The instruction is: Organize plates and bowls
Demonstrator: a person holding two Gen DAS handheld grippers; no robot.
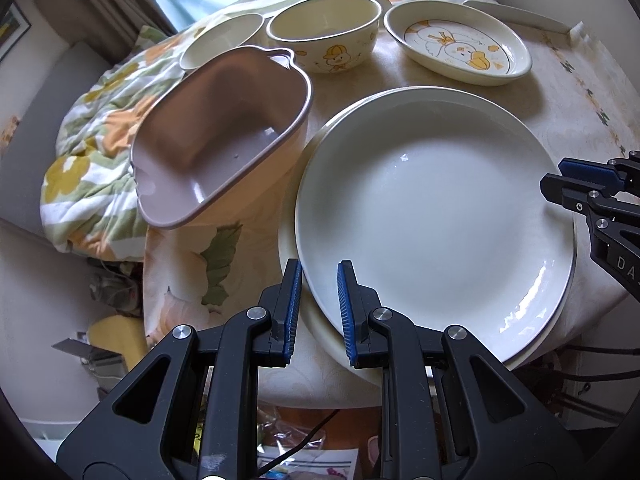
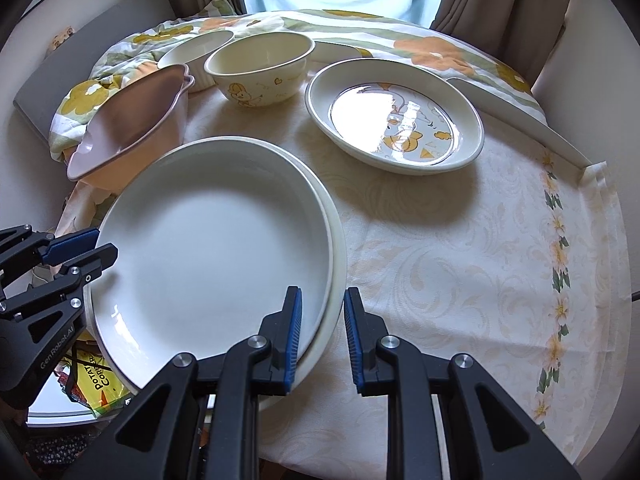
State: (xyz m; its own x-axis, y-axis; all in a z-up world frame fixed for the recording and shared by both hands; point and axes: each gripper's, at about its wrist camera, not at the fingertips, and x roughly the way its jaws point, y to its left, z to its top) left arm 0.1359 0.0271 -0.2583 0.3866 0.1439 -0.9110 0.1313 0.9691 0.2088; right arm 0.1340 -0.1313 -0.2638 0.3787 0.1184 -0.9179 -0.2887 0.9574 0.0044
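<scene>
Two grippers are in your hands, both low at the near edge of the counter (image 2: 460,280), one on each side of a stack of two plates. Your left gripper (image 1: 318,268) is clamped on the left rim of the top plate (image 1: 432,208), one finger outside the rim and the other over the plate's inner slope. Your right gripper (image 2: 320,294) is closed at the right side of the stack, its inner finger inside the top plate and its outer finger beyond the cream lower plate (image 2: 338,240), so both rims sit between the fingers. The top plate is white, glossy and bare, and it lies nested in the lower one, which shows only as a rim around it. Just left of the stack, at the counter's edge, a pink bowl (image 1: 216,132) with small handles stands tilted, its mouth leaning toward you and to the left. Behind it sits a small white bowl (image 1: 222,40), and just to its right a cream duck bowl (image 1: 324,28), upright. Right of that, apart from the stack, lies an oval duck dish (image 1: 456,46). A floral quilt (image 1: 92,128) is bunched along the far and left sides of the counter.
</scene>
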